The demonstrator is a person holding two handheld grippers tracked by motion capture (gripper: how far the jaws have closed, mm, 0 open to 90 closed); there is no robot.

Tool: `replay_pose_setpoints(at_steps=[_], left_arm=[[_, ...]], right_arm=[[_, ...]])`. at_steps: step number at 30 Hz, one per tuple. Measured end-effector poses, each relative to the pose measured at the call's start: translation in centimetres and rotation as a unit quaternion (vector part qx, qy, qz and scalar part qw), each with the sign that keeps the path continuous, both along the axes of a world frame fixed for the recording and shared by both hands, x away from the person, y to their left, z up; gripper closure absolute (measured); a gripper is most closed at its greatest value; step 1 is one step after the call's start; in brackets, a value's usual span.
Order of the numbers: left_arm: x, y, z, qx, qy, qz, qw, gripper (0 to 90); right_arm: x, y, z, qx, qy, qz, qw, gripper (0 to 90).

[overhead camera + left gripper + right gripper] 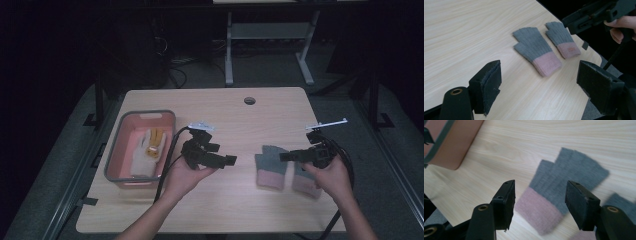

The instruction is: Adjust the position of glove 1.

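Observation:
Two grey knit gloves with pink cuffs lie flat side by side on the wooden table. The left glove (269,167) (534,47) (571,170) is in full view; the right glove (304,181) (562,37) (621,202) is partly under the right hand. My left gripper (225,153) (539,75) is open, held above the table left of the gloves and pointing toward them, with nothing between its jaws. My right gripper (285,156) (541,188) (589,17) is open and hovers just over the left glove, its jaws standing either side of the cuff without touching it.
A pink basket with a grey rim (145,114) (451,147) stands at the table's left and holds a pair of white and yellow gloves (147,147). A round cable hole (249,100) is near the far edge. Bare tabletop (225,210) lies in front.

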State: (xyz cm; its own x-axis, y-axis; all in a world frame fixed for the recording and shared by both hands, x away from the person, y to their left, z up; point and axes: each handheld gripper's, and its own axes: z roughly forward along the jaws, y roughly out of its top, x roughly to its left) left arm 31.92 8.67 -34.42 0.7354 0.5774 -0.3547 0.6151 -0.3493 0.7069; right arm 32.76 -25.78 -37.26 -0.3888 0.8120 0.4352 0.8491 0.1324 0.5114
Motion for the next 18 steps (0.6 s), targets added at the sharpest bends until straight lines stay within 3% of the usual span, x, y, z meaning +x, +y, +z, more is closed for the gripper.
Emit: replay_pose_setpoints(at_steps=[18], left_arm=[[-0.5,-2.8,-1.4,0.006,0.008,-0.022,0.9997,20.0]], right_arm=[[-1.6,-4.0,-3.1,-0.035,0.008,-0.040,0.9986,41.7]])
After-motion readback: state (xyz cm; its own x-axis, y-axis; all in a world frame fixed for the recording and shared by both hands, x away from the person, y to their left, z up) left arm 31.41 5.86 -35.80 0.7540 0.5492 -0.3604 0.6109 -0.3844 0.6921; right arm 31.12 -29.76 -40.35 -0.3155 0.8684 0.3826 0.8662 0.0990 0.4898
